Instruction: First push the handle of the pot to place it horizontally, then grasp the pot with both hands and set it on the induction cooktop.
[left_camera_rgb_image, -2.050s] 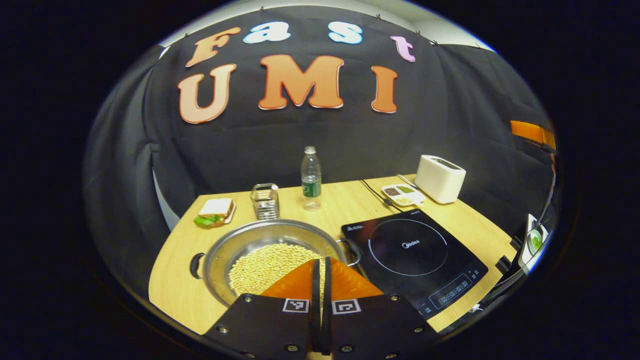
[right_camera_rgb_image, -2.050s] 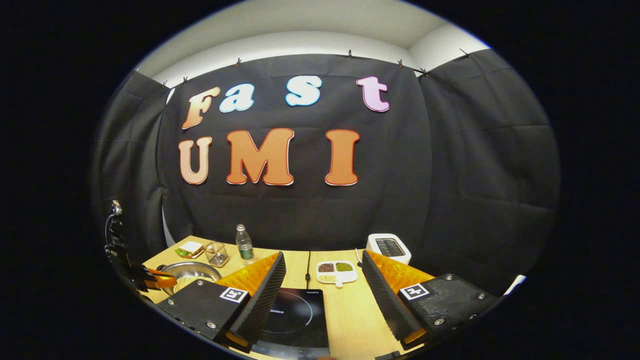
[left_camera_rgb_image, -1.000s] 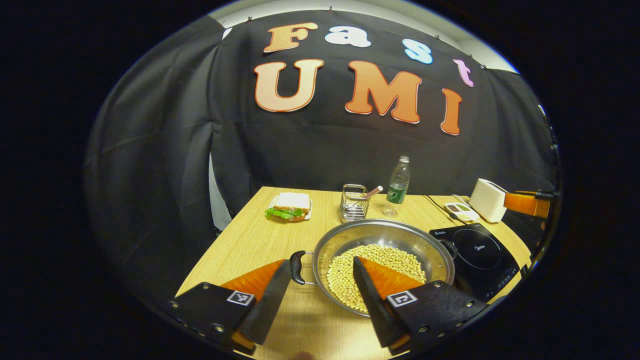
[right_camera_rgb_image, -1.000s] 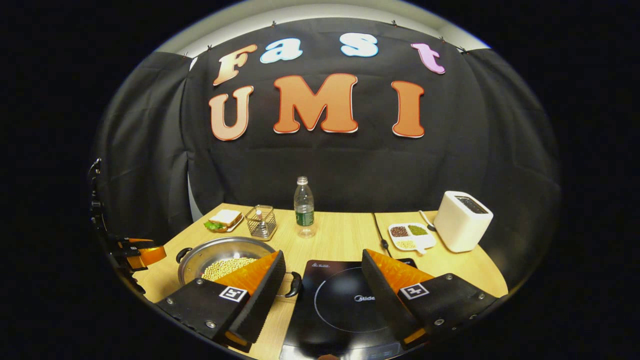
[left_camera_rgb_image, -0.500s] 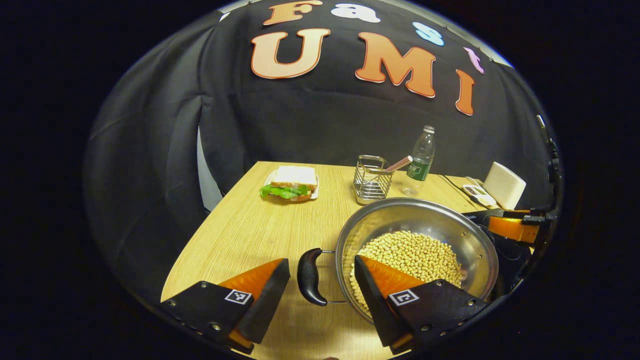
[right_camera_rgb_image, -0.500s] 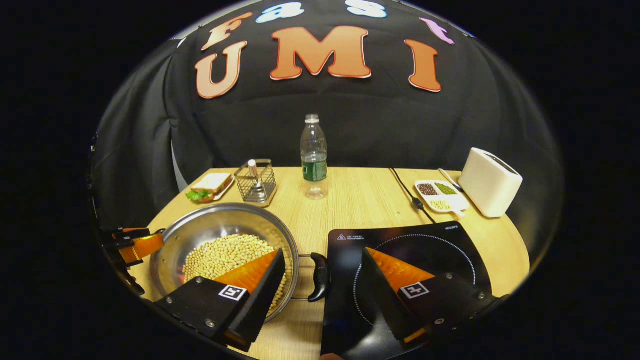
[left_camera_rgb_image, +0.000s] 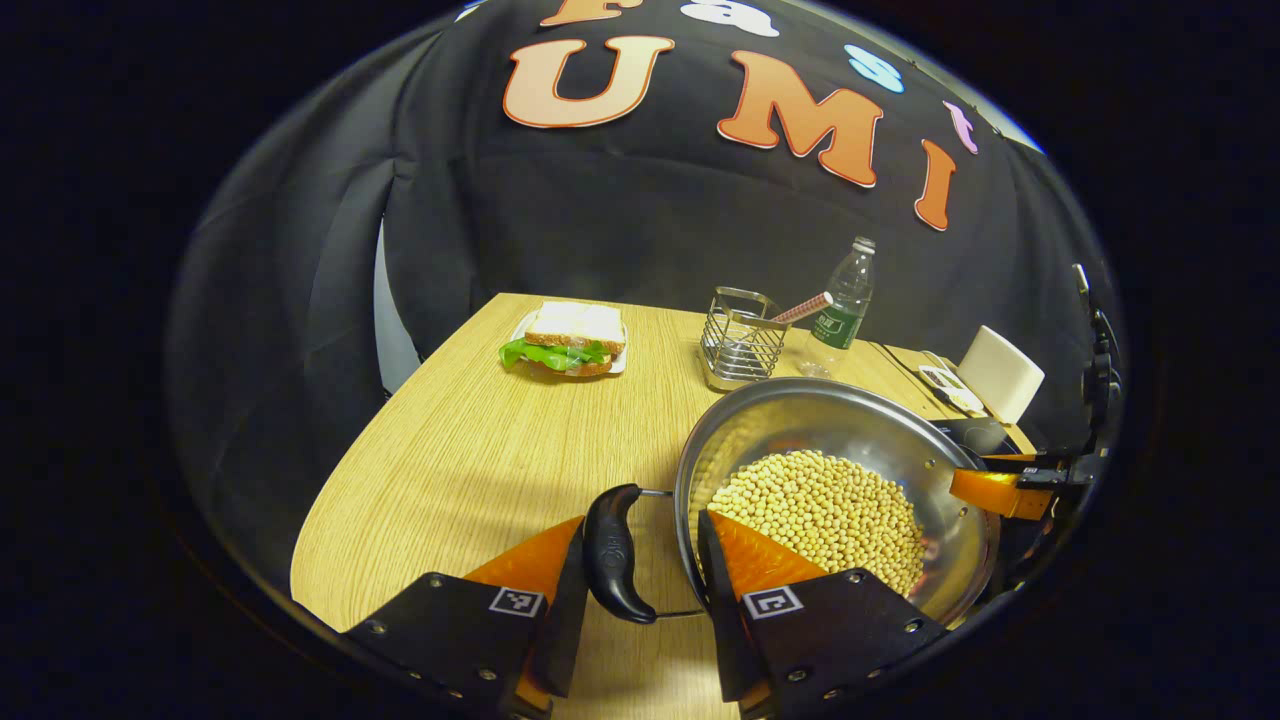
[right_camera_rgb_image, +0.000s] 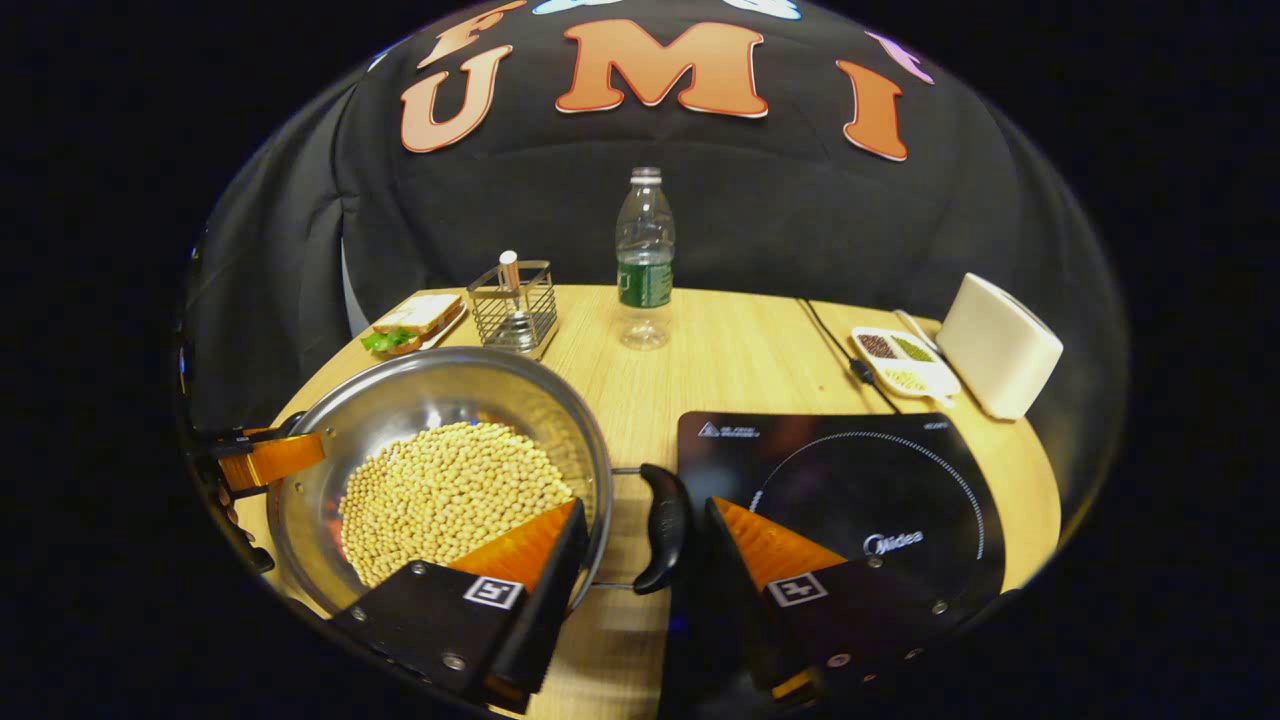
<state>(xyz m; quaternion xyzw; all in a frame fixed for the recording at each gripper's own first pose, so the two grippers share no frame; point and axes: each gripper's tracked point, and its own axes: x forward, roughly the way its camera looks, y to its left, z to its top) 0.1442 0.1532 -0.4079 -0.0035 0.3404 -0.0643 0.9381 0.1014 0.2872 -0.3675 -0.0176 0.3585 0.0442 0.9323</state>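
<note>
Two sets of jaws flank the pot (left_camera_rgb_image: 840, 470), one at each black loop handle. Your left gripper (left_camera_rgb_image: 632, 575) has its jaws parted around the left handle (left_camera_rgb_image: 610, 553): the left finger lies right against the handle's outer side, and the right finger sits over the pot's rim, above the soybeans (left_camera_rgb_image: 820, 510). Whether either pad presses on the handle I cannot tell. Your right gripper (right_camera_rgb_image: 640, 555) is likewise open, its jaws astride the right handle (right_camera_rgb_image: 662, 527); the left finger reaches over the rim above the beans, while the right finger lies over the near left corner of the induction cooktop (right_camera_rgb_image: 850, 500), with a gap showing between that finger and the handle. Neither gripper has closed on anything.

You have the pot resting on the table (left_camera_rgb_image: 470, 450), just left of the cooktop, with its two handles pointing left and right. The pot is a wide steel one, its bottom covered with soybeans. In the right gripper view the tip of your left gripper shows orange at the pot's left side, and in the left gripper view your right gripper shows orange at the pot's right side.

Farther back on the table stand a wire basket (right_camera_rgb_image: 513, 310) with a stick in it, a sandwich (left_camera_rgb_image: 565, 338) on a plate at the far left, and a water bottle (right_camera_rgb_image: 645, 262) near the far middle. At the far right lie a divided dish (right_camera_rgb_image: 903, 362) of grains and a white toaster (right_camera_rgb_image: 1000, 345).
</note>
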